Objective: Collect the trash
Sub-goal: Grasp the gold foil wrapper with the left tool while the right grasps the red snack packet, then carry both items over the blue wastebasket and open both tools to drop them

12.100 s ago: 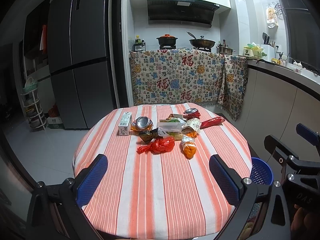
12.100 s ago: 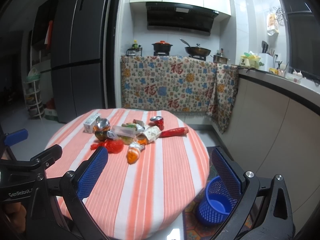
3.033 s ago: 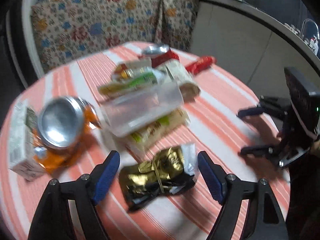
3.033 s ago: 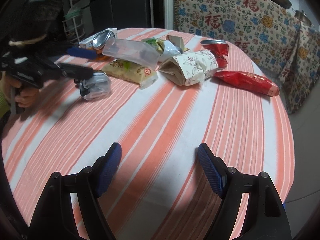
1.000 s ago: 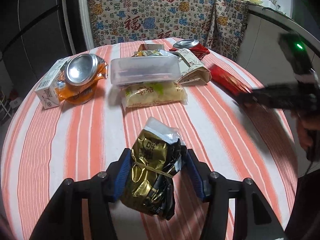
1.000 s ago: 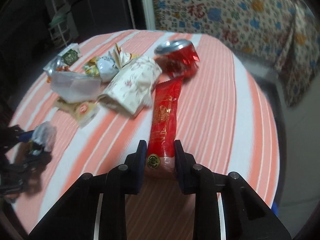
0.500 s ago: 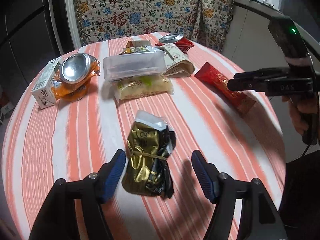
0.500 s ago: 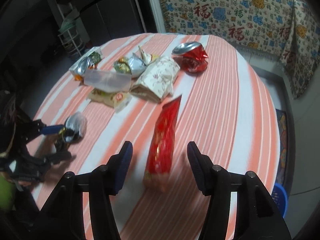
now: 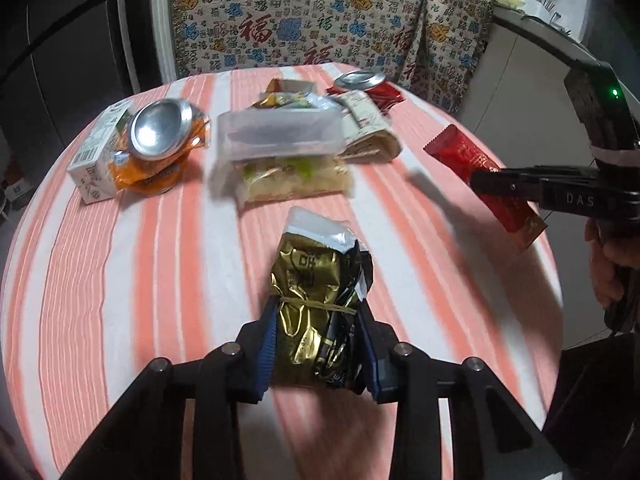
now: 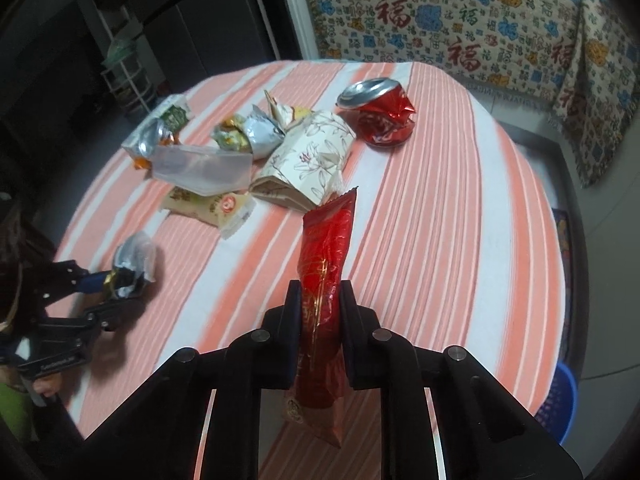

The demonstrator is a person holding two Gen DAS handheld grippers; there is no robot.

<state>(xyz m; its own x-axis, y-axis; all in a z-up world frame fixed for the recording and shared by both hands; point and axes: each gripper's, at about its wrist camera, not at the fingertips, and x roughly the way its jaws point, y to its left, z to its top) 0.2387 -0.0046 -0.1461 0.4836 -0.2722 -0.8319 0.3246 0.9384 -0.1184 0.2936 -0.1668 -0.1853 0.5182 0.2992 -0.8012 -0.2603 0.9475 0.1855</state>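
My left gripper (image 9: 318, 344) is shut on a crumpled gold and black wrapper (image 9: 316, 292) just above the striped tablecloth (image 9: 120, 280). My right gripper (image 10: 319, 320) is shut on a long red snack wrapper (image 10: 326, 264) and holds it above the table; that wrapper also shows in the left wrist view (image 9: 468, 160). The left gripper with its wrapper shows at the left of the right wrist view (image 10: 120, 276).
A pile of trash lies at the table's far side: a clear plastic box (image 9: 280, 136), a crushed orange can (image 9: 160, 140), a small carton (image 9: 96, 160), a floral paper pack (image 10: 308, 160) and a crushed red can (image 10: 380, 116). A blue basket (image 10: 558, 404) stands on the floor at the right.
Half a second ago both grippers were open with the wrappers between their fingers. Now each has shut on its wrapper again.
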